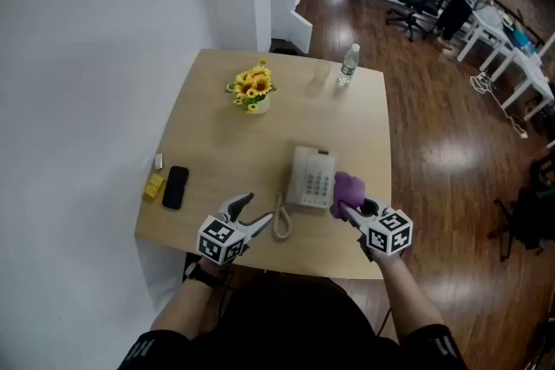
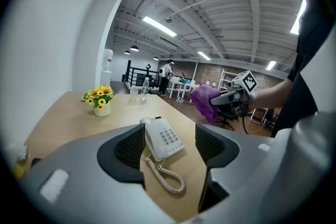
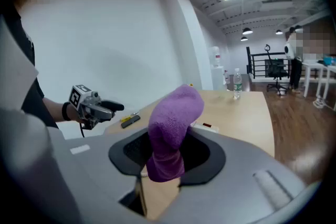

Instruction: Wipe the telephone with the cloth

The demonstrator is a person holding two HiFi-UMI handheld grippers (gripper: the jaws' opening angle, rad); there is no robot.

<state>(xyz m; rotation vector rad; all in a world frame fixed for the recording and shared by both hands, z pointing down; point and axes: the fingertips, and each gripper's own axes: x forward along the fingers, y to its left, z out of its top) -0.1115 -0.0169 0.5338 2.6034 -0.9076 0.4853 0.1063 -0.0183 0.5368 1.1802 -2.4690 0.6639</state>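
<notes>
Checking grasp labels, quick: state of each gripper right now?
Left gripper: open, nothing gripped; the telephone lies beyond the jaws.
Right gripper: shut on the purple cloth.

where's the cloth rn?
The cloth is clamped in the right gripper, just right of the telephone in the head view, near the table's front edge.

telephone (image 1: 310, 178) on table (image 1: 217, 126), cloth (image 1: 349, 191) at its right
</notes>
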